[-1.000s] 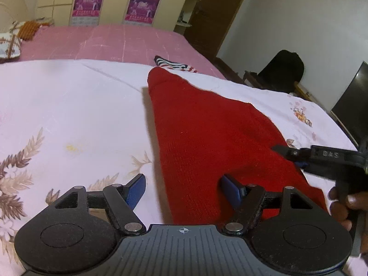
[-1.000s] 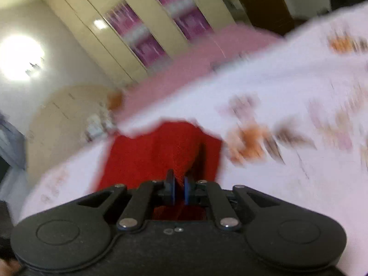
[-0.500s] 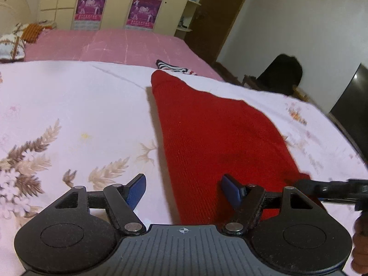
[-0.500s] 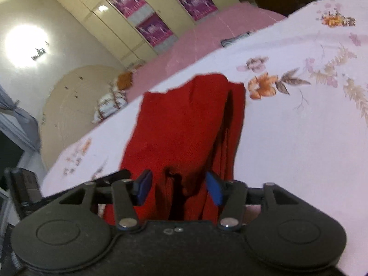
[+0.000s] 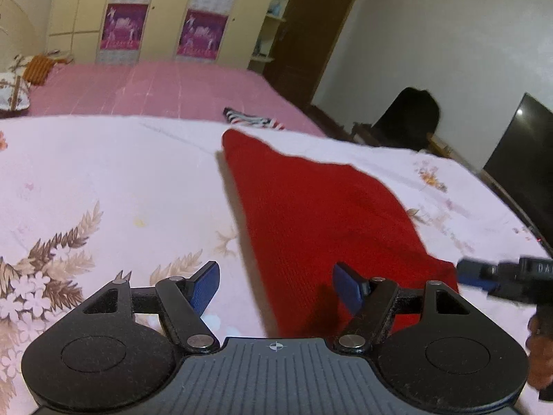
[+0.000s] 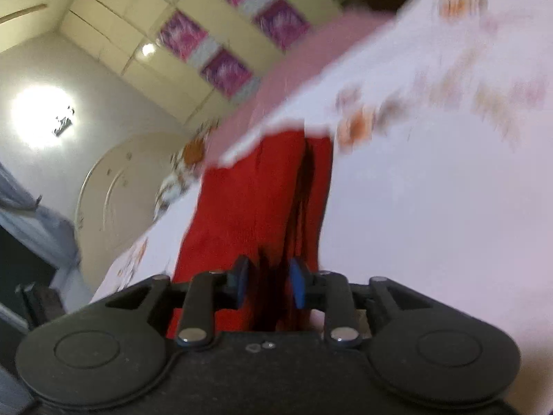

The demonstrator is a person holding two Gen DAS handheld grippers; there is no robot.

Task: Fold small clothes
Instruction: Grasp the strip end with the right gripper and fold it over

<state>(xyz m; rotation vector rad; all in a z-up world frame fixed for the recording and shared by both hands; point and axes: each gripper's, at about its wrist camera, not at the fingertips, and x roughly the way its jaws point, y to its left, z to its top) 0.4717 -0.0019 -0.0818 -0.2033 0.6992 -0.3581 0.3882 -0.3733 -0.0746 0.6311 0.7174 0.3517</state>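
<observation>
The left gripper [image 5: 276, 285] is hanging released over the near left edge of the folded red knitted garment [image 5: 321, 214], which is lying on the floral white bedsheet [image 5: 103, 180] — nothing pinned there. The right gripper [image 6: 266, 282] is sitting half-parted astride red folds; whether it is pinching them I cannot tell — a loose hold could be letting layers slip and undoing the fold.

The folded sweater [image 5: 321, 214] lies on the floral sheet [image 5: 103, 180], with a striped garment [image 5: 250, 119] behind its far end on the bed cover [image 5: 155, 86], pillows [image 5: 20, 79] at far left, wardrobes [image 5: 155, 14] behind the bed, and a screen [image 5: 522, 159] at right.
</observation>
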